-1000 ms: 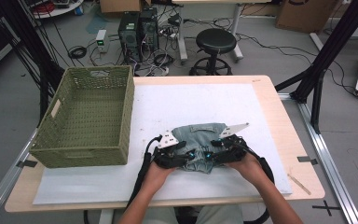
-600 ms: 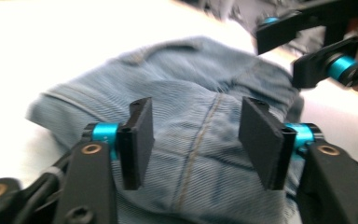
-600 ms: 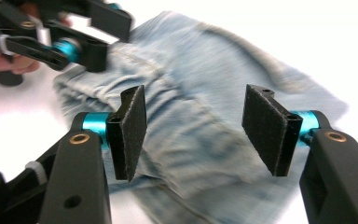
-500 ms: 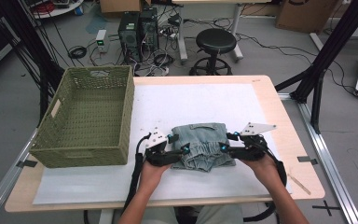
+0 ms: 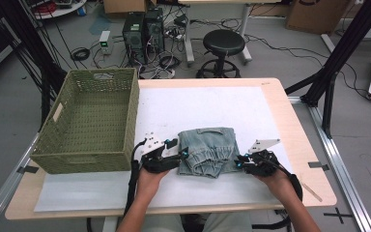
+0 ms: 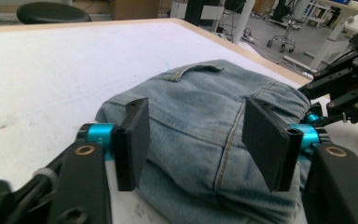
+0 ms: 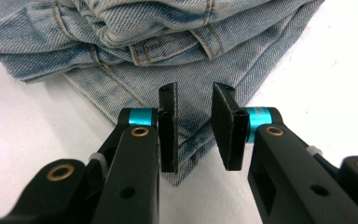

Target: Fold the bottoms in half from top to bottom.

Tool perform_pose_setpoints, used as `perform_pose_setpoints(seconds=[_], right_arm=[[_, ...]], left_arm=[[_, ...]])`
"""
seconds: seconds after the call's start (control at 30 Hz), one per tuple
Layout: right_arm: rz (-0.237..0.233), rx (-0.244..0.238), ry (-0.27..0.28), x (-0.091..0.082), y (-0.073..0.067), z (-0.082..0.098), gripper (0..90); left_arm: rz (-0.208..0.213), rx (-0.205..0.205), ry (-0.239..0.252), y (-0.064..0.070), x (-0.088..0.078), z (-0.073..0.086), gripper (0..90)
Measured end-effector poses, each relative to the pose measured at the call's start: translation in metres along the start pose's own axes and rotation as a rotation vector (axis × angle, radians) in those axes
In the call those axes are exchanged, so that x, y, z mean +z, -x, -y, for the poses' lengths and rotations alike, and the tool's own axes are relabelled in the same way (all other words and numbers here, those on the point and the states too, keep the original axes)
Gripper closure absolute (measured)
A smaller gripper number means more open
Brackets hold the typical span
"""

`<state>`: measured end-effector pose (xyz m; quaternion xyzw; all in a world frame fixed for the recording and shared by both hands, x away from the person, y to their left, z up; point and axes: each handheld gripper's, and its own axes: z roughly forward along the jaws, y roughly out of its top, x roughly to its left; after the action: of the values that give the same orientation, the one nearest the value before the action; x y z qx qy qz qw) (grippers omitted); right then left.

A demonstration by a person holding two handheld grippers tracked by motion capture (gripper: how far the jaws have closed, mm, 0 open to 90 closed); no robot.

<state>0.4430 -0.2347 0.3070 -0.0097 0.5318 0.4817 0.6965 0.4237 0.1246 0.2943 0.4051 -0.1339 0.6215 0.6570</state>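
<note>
Right gripper view: right gripper (image 7: 194, 128) unclenched, closing astride the folded jeans' (image 7: 168, 42) corner, far edge cropped.

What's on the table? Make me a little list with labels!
Main thing: folded jeans, lying on the white sheet
Left gripper: jaws open, one on each side of the jeans' edge, just closing a bit
Right gripper: jaws narrowly apart over a corner of the jeans, just closing
Beside: green woven basket, left of the jeans
Behind table: black stool
</note>
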Motion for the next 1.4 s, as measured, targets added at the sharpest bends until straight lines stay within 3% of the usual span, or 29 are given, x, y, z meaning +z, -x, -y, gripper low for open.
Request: perform_pose_setpoints(seconds=[0.1,0.17,0.33,0.43,0.53,0.6,0.7,0.77,0.8,0.9,0.97,1.07,1.1,1.2,1.4], right_arm=[[0.002,0.007,0.006,-0.002,-0.001,0.000,69.7],[-0.002,0.028,0.029,-0.005,0.001,0.001,58.1],[0.000,0.068,0.080,-0.014,0.006,0.003,53.3],[0.005,0.074,0.086,-0.016,0.006,0.003,52.1],[0.003,0.072,0.084,-0.016,0.006,0.002,51.3],[0.001,0.070,0.087,-0.017,0.007,0.002,51.1],[0.006,0.074,0.091,-0.019,0.007,0.001,49.4],[0.008,0.080,0.103,-0.020,0.008,0.000,47.9],[0.011,0.081,0.113,-0.022,0.008,-0.001,47.0],[0.015,0.091,0.160,-0.027,0.008,-0.008,44.7],[0.016,0.085,0.182,-0.028,0.007,-0.017,42.7],[0.000,0.063,0.188,-0.022,0.003,-0.033,38.9],[-0.012,0.058,0.183,-0.019,0.002,-0.039,38.1],[-0.031,0.047,0.161,-0.007,-0.001,-0.052,35.1],[-0.062,0.031,0.061,0.018,-0.002,-0.060,34.9]], left_arm=[[-0.003,-0.015,-0.040,0.000,-0.005,0.007,54.0],[-0.006,-0.028,-0.075,0.000,-0.007,0.013,56.6],[0.006,-0.045,-0.178,0.003,-0.001,0.023,62.3],[0.016,-0.011,-0.246,0.008,0.006,0.022,65.2],[-0.017,0.026,-0.322,0.014,0.012,0.021,68.8],[-0.053,0.074,-0.385,0.016,0.013,0.018,75.2],[-0.054,0.089,-0.403,0.018,0.010,0.016,76.3],[-0.048,0.076,-0.397,0.016,0.006,0.014,74.0],[-0.050,0.065,-0.369,0.015,0.003,0.012,69.5],[-0.044,0.019,-0.234,0.010,-0.005,0.003,58.6],[-0.017,0.002,-0.145,0.006,-0.004,-0.007,51.4],[0.025,0.025,-0.026,0.006,0.008,-0.019,41.3],[0.016,0.045,-0.009,0.007,0.014,-0.022,38.7],[-0.010,0.043,-0.033,0.008,0.035,-0.026,33.5],[0.025,0.045,-0.156,0.013,0.063,-0.016,37.3]])
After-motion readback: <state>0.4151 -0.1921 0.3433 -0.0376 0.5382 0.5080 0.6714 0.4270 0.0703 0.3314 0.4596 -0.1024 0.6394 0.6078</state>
